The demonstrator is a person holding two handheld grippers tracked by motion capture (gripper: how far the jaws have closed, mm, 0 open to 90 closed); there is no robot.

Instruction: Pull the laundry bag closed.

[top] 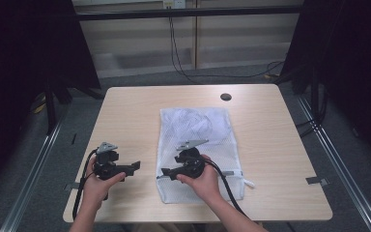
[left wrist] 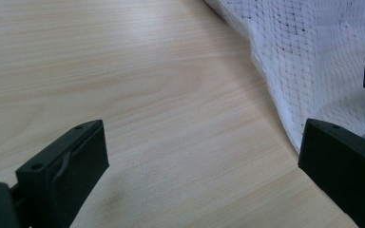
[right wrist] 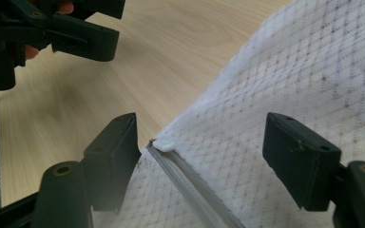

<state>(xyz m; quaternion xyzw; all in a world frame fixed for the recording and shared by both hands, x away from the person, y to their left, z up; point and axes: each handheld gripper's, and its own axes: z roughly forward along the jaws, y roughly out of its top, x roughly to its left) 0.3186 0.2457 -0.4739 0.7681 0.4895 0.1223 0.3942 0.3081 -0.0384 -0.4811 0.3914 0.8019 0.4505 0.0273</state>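
Bare table (top: 125,116) lies open to your left and far side. The mesh bag (top: 195,130) covers the middle; your right has room too.

Black left tool (top: 136,166) and right tool (top: 164,174), grey plates, black cables.

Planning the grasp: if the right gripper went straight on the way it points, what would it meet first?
Probably the zipper end at the mesh bag's edge, which lies between the right gripper's open jaws; depth is hard to judge.
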